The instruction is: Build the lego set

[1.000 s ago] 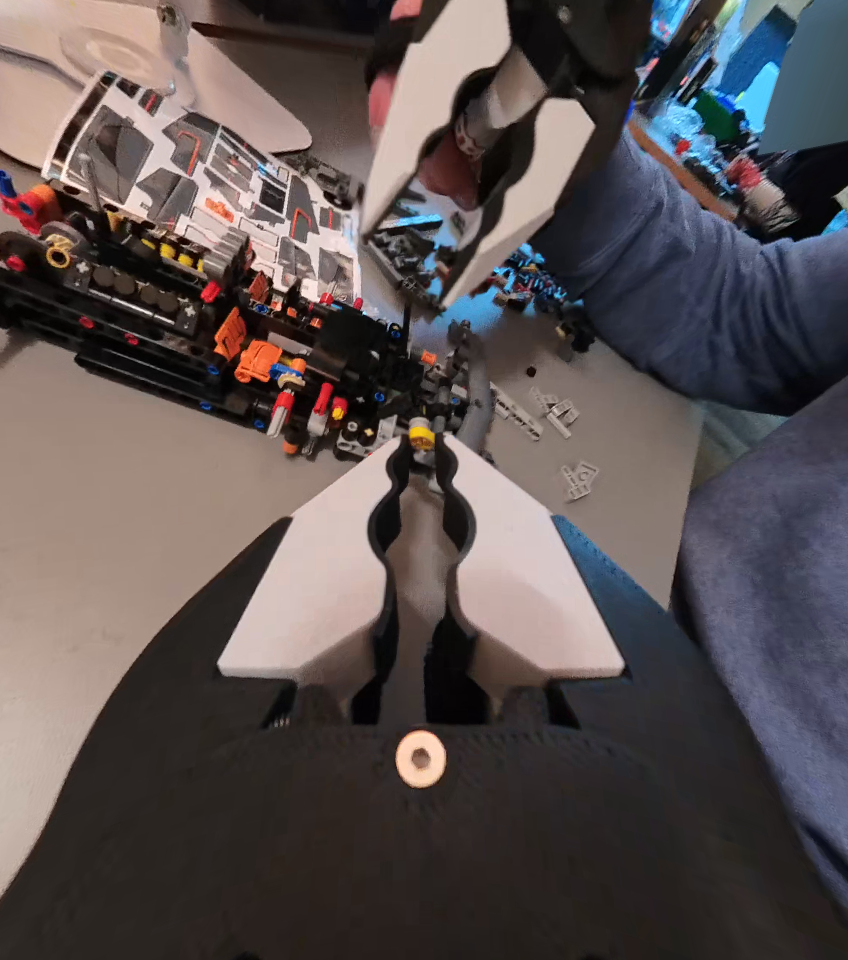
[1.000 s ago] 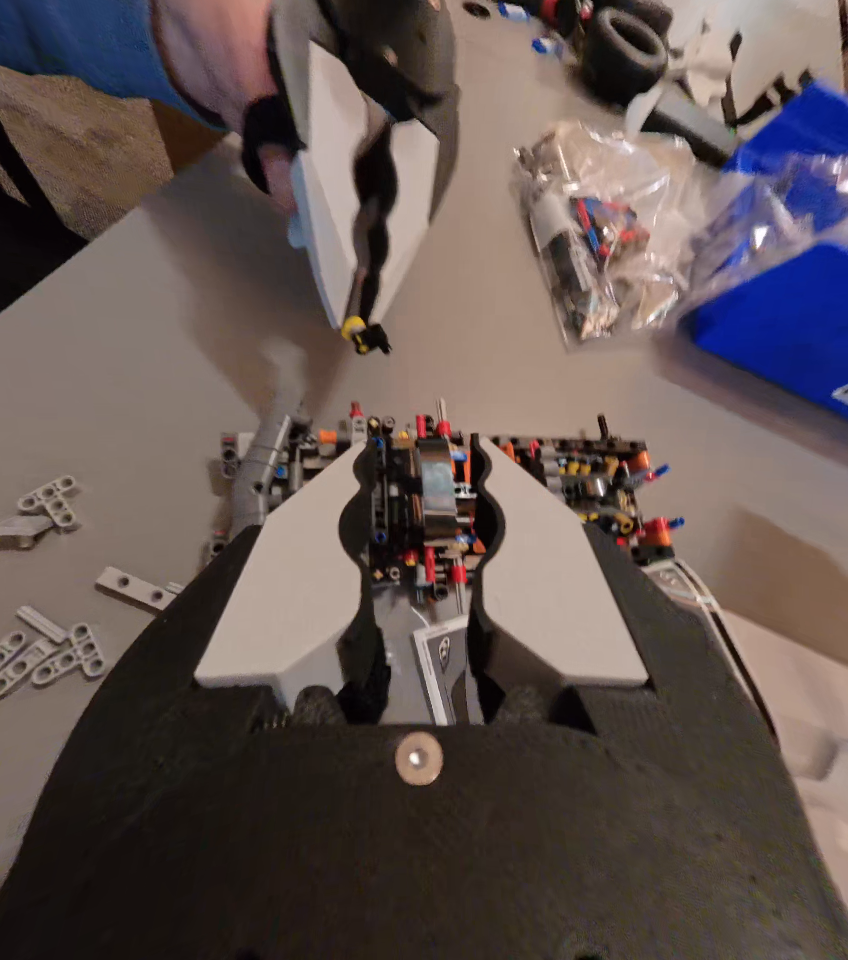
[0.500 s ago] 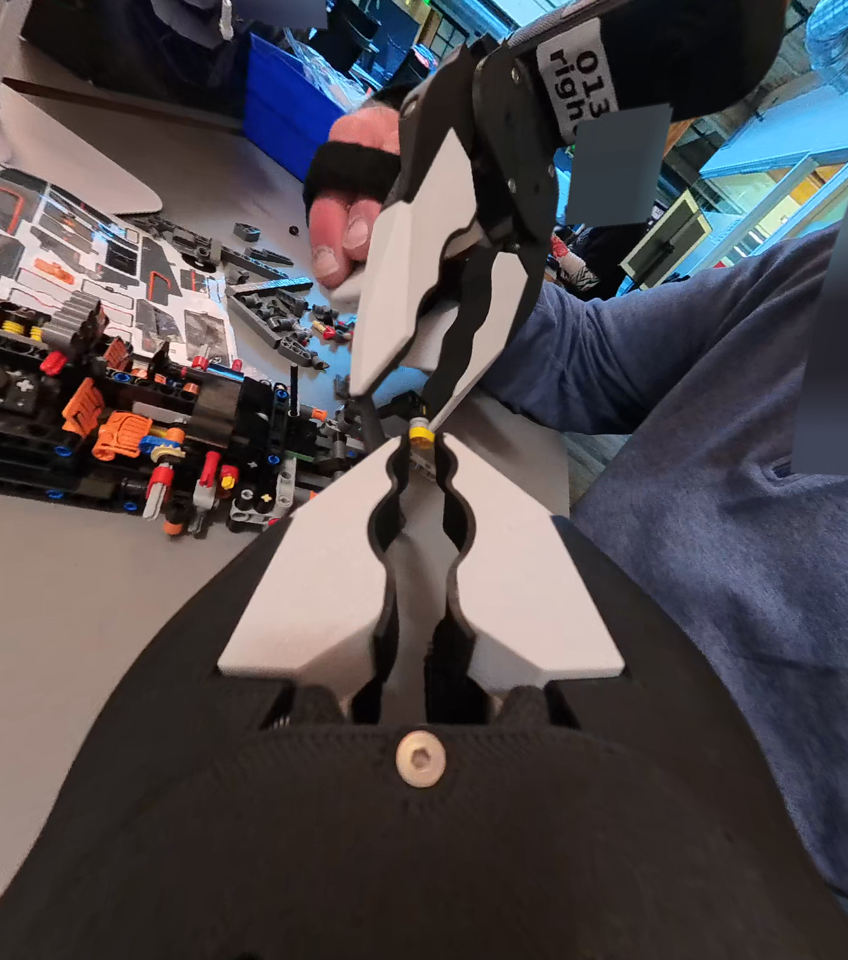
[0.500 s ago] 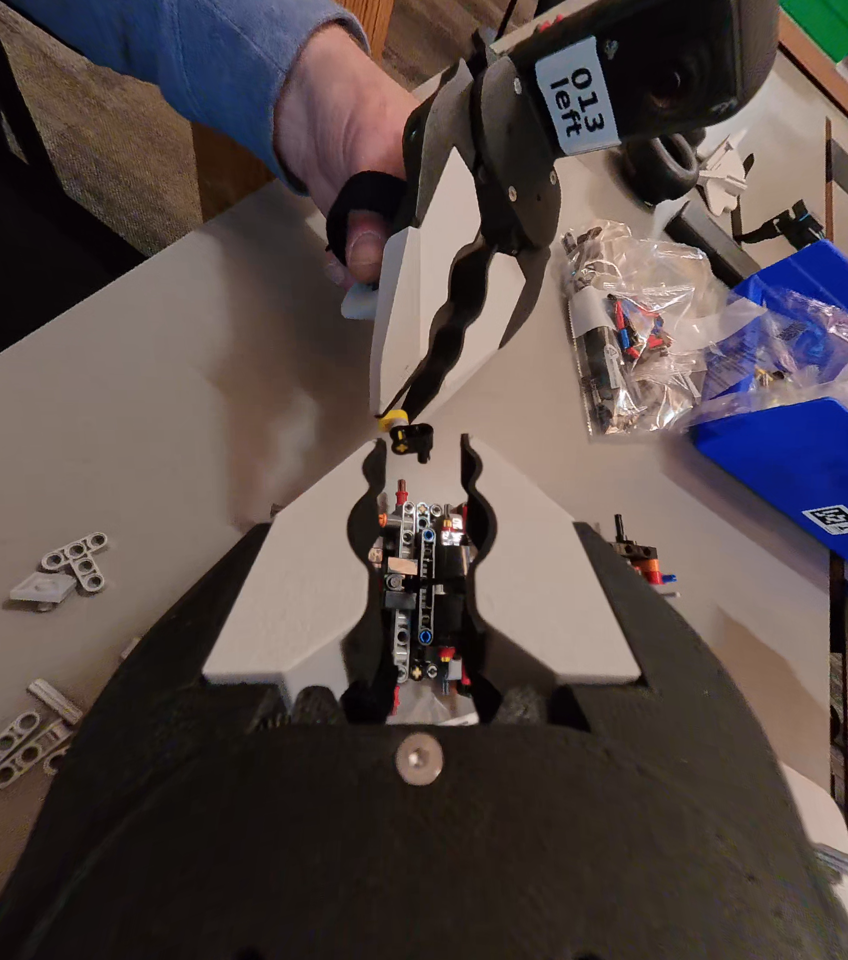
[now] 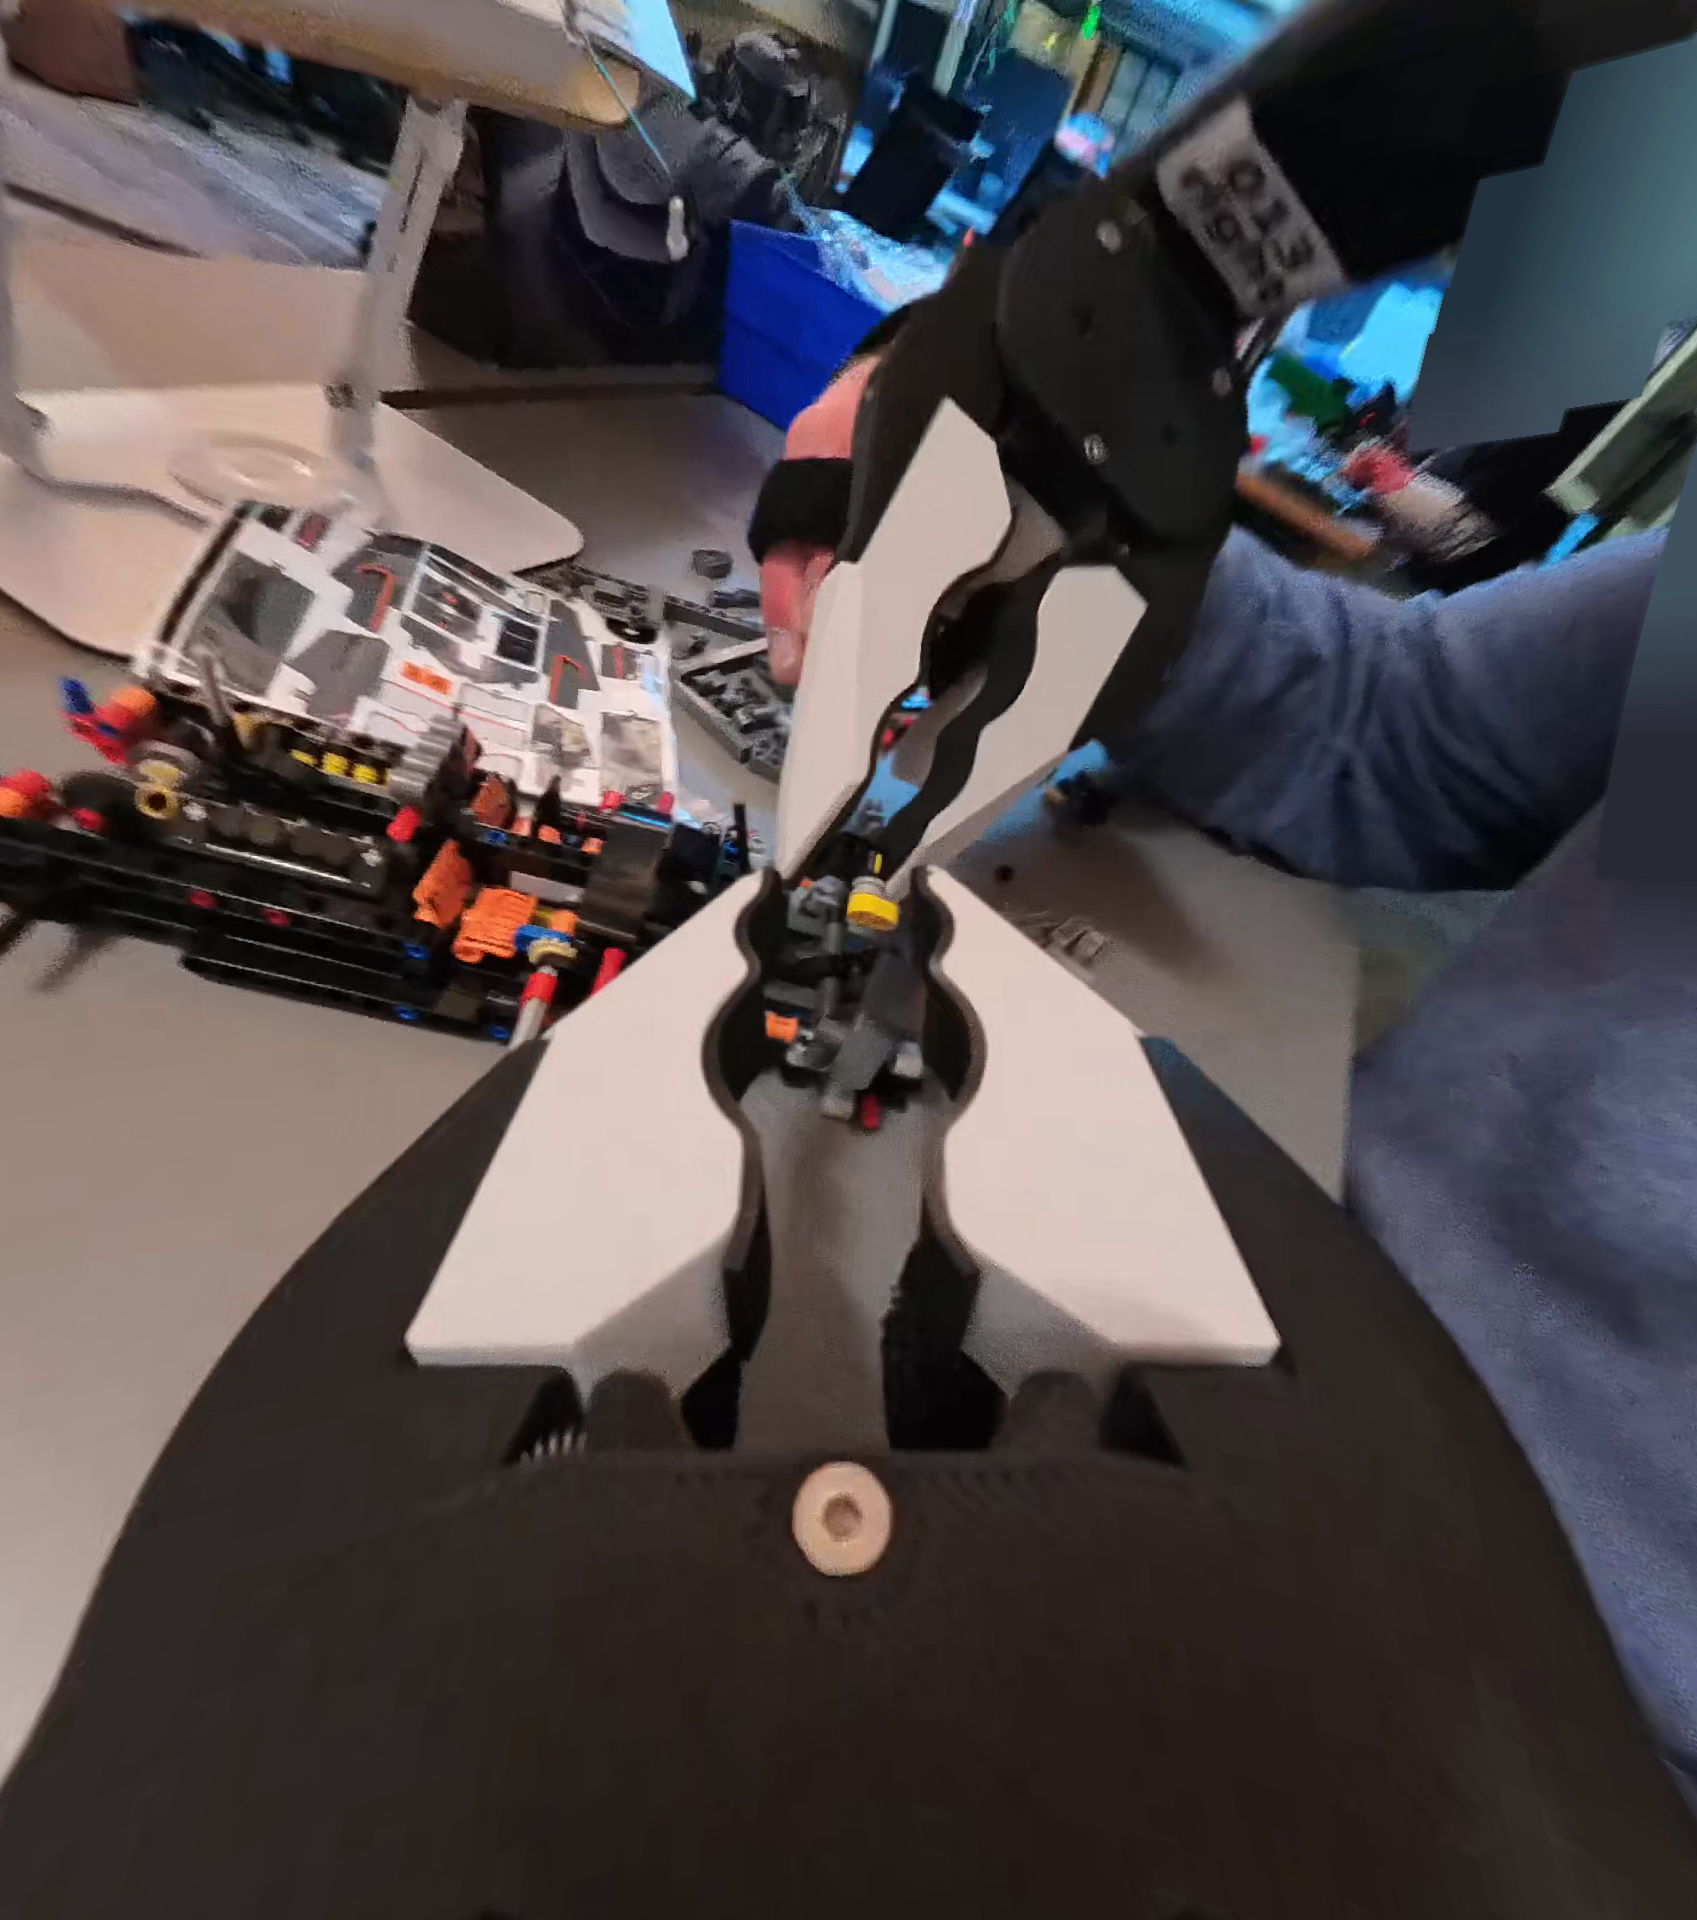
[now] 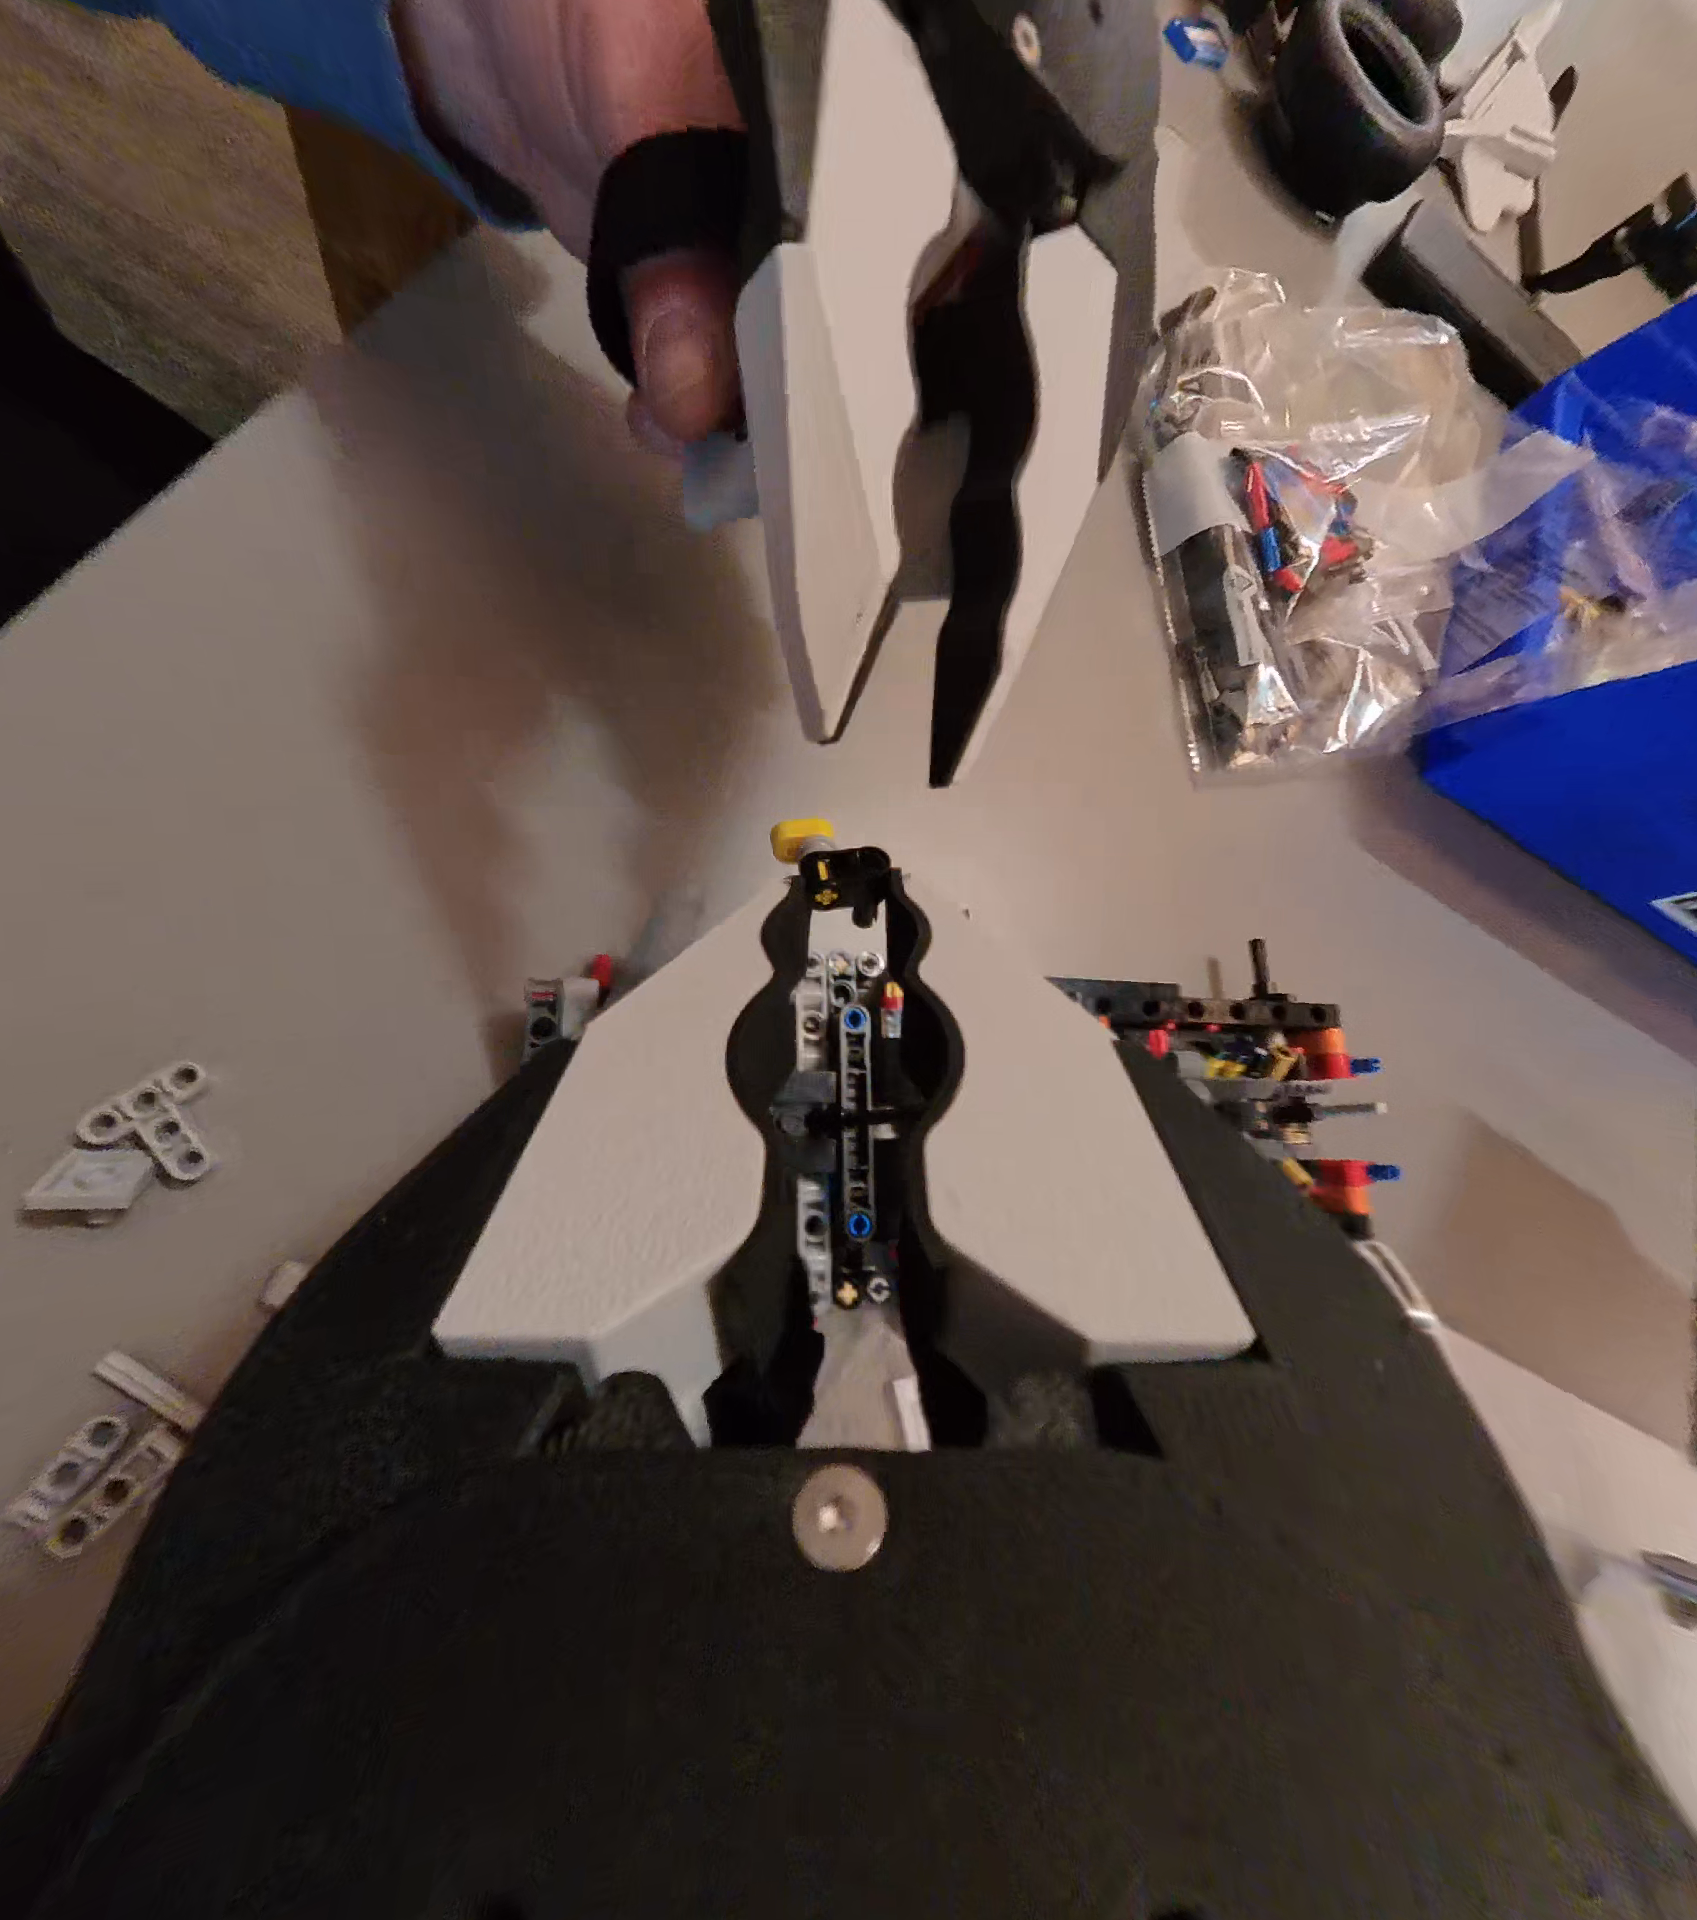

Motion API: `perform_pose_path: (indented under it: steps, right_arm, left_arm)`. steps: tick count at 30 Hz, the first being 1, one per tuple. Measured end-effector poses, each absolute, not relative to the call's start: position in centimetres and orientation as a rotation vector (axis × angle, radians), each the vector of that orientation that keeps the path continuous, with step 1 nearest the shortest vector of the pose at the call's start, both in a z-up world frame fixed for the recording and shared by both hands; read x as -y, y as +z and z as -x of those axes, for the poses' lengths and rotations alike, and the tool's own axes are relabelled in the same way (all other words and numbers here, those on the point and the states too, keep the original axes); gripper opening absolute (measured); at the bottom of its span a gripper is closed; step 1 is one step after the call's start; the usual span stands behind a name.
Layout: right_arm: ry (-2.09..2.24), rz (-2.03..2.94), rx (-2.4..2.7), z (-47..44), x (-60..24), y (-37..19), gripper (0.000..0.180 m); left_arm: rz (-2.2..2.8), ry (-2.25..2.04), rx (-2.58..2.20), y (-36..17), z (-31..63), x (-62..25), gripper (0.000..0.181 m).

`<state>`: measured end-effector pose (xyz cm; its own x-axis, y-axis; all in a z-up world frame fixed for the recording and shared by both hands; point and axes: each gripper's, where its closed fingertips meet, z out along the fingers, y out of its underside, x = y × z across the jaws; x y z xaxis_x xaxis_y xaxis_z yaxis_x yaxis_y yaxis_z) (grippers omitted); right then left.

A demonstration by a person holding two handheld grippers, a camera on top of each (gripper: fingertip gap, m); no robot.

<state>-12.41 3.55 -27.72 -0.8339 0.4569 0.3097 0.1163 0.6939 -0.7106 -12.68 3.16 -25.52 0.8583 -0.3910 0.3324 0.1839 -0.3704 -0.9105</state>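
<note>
A small black connector with a yellow bush [image 6: 839,864] sits between the tips of my right gripper [image 6: 839,896], which is shut on it above the table. It shows as a yellow-ended piece [image 5: 870,902] in the left wrist view. My left gripper [image 5: 844,883] is open and empty, its tips just short of that piece. It hangs from above in the right wrist view [image 6: 880,758]. The right gripper [image 5: 839,844] comes down tip to tip with it. The long black Lego chassis [image 5: 304,862] with orange, red and yellow parts lies on the grey table [image 5: 96,1195], also below my right fingers [image 6: 854,1122].
A printed sheet [image 5: 439,644] lies behind the chassis, by a white stand base [image 5: 200,468]. Loose grey plates [image 6: 148,1122] lie at the left. A clear bag of parts [image 6: 1270,520], a blue bin [image 6: 1633,769] and a black tyre [image 6: 1374,94] are at the right. Less than 4 cm separates the two grippers' tips.
The yellow-and-black piece has passed from my left gripper to my right. The left jaws opened and let go; the right jaws closed on it.
</note>
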Motion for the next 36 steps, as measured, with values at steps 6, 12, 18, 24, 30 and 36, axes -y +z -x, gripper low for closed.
perform_pose_path:
  steps: [6, 12, 18, 24, 30, 36]
  right_arm:
    - [1.280, 0.686, 2.495, 12.1, -3.8, -27.2, 0.011]
    - [1.452, 0.833, 2.563, 11.4, -3.4, -27.3, 0.011]
    - [1.634, 0.950, 2.576, 11.1, -3.1, -26.9, 0.011]
    - [1.691, 0.972, 2.616, 10.5, -2.7, -26.9, 0.011]
    - [1.734, 1.009, 2.619, 10.5, -2.7, -27.1, 0.011]
    - [1.764, 1.006, 2.655, 10.0, -2.5, -27.2, 0.011]
  left_arm:
    - [1.915, -0.293, -0.365, -25.9, 11.7, -3.1, 0.023]
    - [1.888, 0.125, -0.558, -25.3, 11.4, -3.7, 0.022]
    - [1.885, 0.243, -0.695, -26.0, 10.2, -3.7, 0.020]
    - [1.879, 0.299, -0.739, -26.3, 10.0, -3.6, 0.013]
    - [1.883, 0.245, -0.717, -26.4, 10.0, -3.5, 0.008]
    - [1.868, 0.155, -0.707, -26.3, 9.6, -3.2, 0.007]
